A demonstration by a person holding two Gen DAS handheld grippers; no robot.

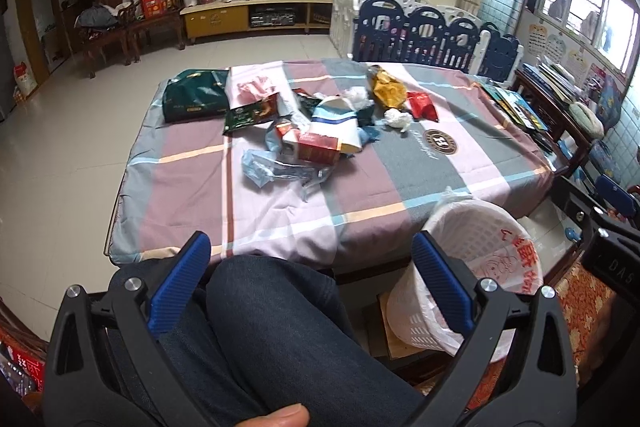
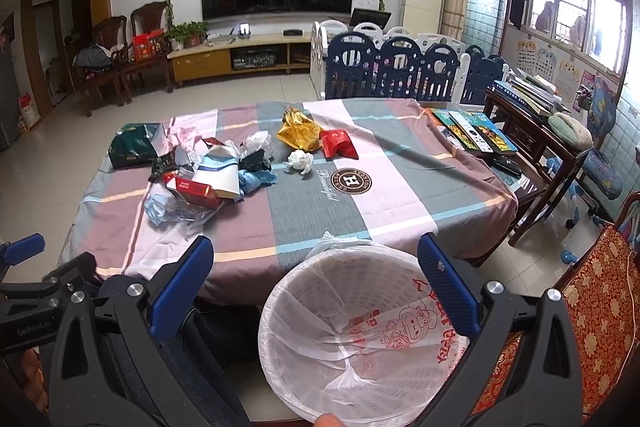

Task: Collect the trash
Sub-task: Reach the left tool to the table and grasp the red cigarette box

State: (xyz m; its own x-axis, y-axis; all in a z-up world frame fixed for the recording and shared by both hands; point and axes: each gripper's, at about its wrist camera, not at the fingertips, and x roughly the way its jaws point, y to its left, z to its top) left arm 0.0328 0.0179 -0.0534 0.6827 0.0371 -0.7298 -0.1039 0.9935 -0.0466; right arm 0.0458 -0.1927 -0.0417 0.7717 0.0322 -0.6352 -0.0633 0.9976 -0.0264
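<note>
While both jaws gape, the left gripper [image 1: 310, 275] and right gripper [image 2: 316, 273] hold nothing. Crumpled wrappers [image 2: 208, 171] litter the plaid tablecloth [image 2: 304, 211] beyond the white bag-lined mesh basket [image 2: 360, 331].

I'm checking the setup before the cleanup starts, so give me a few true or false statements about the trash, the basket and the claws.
1. The white basket has a plastic bag liner. True.
2. The left claw grips a wrapper. False: it is open and holds nothing.
3. The crumpled white tissue lies on the tablecloth. True.
4. The gold foil bag is already in the basket. False: it lies on the table.
5. The right claw is open. True.
</note>
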